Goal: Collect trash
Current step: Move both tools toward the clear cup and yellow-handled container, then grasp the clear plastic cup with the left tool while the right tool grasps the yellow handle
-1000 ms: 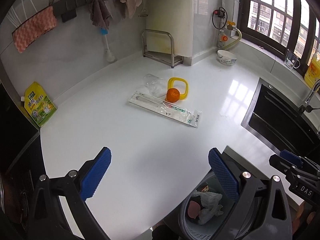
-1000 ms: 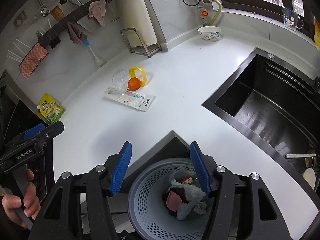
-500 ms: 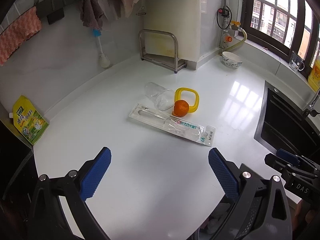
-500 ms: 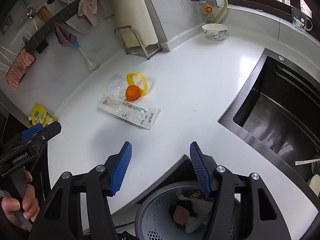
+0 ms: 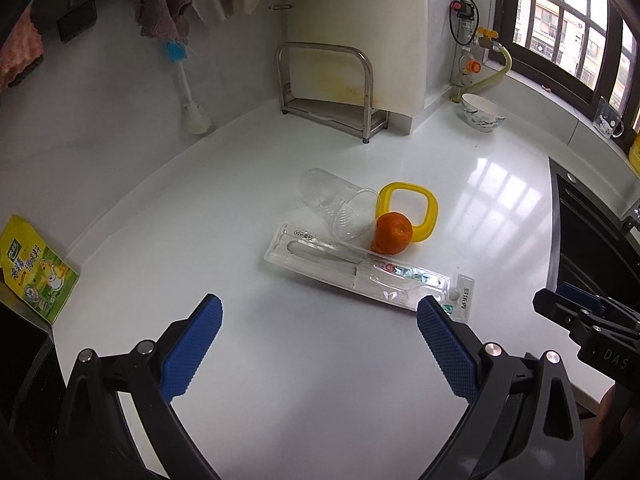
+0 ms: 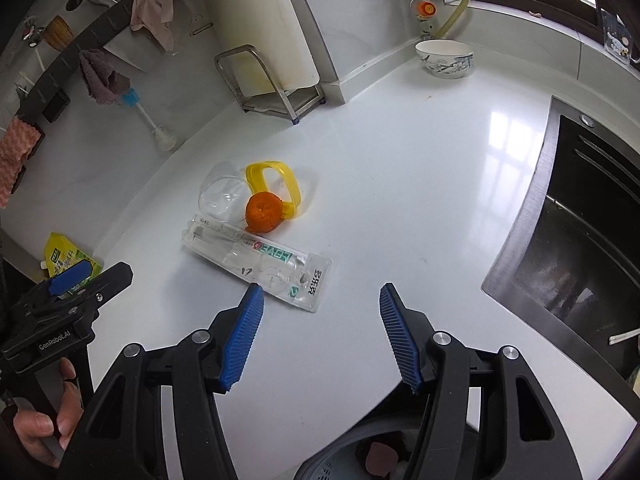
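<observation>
Clear blister pack lies just before the orange, nearest both grippers. Left gripper and right gripper hang wide and empty, probably lining up for it.

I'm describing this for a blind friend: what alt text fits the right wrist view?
An open right gripper with blue pads hovers over a white counter, empty. Ahead lie a clear plastic toothbrush package, an orange fruit peel, a yellow ring and a tipped clear cup.

home kitchen, sink, white countertop
</observation>
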Demonstrator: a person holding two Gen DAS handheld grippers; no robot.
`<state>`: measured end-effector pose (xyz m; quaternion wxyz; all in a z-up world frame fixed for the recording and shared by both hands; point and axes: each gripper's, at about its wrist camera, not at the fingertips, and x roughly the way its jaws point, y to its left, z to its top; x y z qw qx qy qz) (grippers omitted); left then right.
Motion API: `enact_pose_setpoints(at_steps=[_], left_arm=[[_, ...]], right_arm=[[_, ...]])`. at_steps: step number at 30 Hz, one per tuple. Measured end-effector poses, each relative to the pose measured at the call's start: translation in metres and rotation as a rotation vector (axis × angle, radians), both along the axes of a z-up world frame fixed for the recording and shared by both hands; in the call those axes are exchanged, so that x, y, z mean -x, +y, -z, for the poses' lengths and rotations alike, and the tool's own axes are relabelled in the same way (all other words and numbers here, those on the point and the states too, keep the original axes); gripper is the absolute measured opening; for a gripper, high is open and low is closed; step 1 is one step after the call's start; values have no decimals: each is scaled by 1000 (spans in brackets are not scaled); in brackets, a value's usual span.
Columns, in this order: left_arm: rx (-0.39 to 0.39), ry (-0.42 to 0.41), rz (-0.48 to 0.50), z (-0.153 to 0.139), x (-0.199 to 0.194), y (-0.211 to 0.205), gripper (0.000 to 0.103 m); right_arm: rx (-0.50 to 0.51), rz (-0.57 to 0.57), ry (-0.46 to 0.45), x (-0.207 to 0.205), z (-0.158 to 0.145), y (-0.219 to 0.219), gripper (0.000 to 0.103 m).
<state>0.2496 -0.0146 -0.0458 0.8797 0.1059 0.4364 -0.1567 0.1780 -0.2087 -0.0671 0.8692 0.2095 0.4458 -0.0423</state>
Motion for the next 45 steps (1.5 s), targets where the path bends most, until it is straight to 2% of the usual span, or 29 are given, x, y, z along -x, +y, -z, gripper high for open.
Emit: enact_pose_setpoints(at_steps=[9,13,21,34,45], left_arm=[[10,1,5,25,-49,-9,96],[3,2,15,38,-69,-16,96],[-7,7,33,59,-92,-24,96],[-9,30,-2,79,-113,-28,96],[-11,-10,-47,88,-126,-35,96]], right_arm=[[10,-17,15,-57,23,4,58],[12,-35,12,-85,34,3,61],[3,-60,4,-126,54,-2,61],[-1,-120,-7,-165,70,-2,61],[11,-131,-14,-176,79,-2,61]])
